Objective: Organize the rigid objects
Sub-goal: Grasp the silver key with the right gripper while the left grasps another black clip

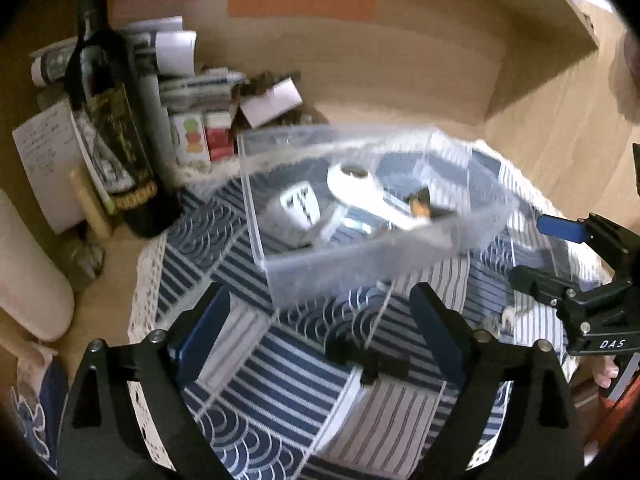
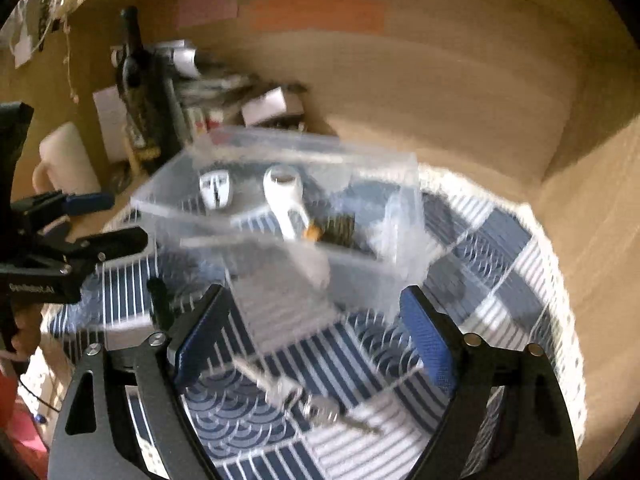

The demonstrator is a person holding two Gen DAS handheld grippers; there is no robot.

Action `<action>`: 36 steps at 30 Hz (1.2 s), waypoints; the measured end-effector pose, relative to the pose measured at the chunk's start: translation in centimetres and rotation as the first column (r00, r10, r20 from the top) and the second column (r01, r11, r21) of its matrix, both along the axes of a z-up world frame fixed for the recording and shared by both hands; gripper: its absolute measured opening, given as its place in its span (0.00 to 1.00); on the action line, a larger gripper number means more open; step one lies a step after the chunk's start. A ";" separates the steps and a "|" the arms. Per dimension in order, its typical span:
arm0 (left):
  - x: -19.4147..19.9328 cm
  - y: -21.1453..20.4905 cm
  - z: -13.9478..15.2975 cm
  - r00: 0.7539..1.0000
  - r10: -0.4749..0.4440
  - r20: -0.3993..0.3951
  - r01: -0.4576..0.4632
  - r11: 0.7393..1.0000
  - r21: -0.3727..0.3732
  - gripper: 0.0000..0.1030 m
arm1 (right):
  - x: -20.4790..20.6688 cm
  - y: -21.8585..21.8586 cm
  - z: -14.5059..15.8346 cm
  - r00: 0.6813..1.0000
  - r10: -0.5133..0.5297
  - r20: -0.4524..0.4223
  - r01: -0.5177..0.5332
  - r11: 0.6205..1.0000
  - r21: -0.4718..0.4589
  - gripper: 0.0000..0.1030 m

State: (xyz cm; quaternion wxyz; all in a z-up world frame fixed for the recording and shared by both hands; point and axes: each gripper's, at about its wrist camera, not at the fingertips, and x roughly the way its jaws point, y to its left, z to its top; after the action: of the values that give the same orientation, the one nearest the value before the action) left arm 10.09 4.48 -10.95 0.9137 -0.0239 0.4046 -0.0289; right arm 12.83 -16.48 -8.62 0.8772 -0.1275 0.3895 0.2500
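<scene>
A clear plastic box point(image 1: 320, 272) stands on a blue-and-white patterned cloth point(image 1: 280, 380). Inside lie a white plug adapter point(image 1: 298, 204), a white handled tool point(image 1: 360, 192) and a small dark and orange item point(image 1: 420, 206). The box also shows in the right wrist view point(image 2: 360, 276). A bunch of keys point(image 2: 304, 396) lies on the cloth point(image 2: 500, 240) between my right gripper's point(image 2: 308, 344) open fingers. A small black clip point(image 1: 368, 360) lies between my left gripper's point(image 1: 320, 332) open fingers. Both grippers are empty, just in front of the box.
A dark wine bottle point(image 1: 108, 120), paper rolls, small cartons point(image 1: 204, 136) and a white mug point(image 2: 66, 160) crowd the back left of the wooden desk. Wooden walls enclose the back and right. The other gripper appears at each view's side edge.
</scene>
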 end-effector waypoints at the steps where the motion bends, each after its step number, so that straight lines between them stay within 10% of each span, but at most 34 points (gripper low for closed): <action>1: -0.2 -0.2 -0.5 1.000 -0.011 -0.008 0.011 1.000 -0.007 0.89 | -0.4 -0.1 -0.7 1.000 0.009 -0.019 -0.009 1.000 -0.004 0.83; 11: 0.1 -2.3 -5.4 0.985 -0.069 -0.158 0.071 0.997 0.006 0.89 | -2.1 0.7 -5.1 0.986 0.097 -0.136 -0.105 0.993 -0.055 0.79; 19: 0.5 -3.0 -5.8 0.985 -0.083 -0.151 0.087 0.996 0.019 0.88 | -1.6 1.1 -6.4 0.973 0.150 -0.176 -0.166 0.982 -0.085 0.42; 21: 0.6 -3.1 -5.8 0.984 -0.093 -0.152 0.097 0.995 0.015 0.72 | -1.7 0.8 -6.3 0.973 0.152 -0.174 -0.168 0.982 -0.081 0.30; 24: 0.7 -3.4 -6.0 0.984 -0.104 -0.144 0.109 0.994 0.030 0.57 | -1.8 0.3 -6.3 0.975 0.147 -0.166 -0.160 0.985 -0.070 0.30; 36: -0.9 -3.5 -3.6 0.995 -0.096 -0.033 0.098 0.994 0.056 0.55 | -1.6 -1.0 -4.7 0.993 0.070 -0.096 -0.072 0.997 -0.015 0.25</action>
State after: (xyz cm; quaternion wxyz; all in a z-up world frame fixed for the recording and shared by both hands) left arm 9.16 0.97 -14.59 0.9054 0.0217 0.4196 -0.0611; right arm 11.20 -17.51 -13.35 0.8471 -0.1373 0.4284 0.2831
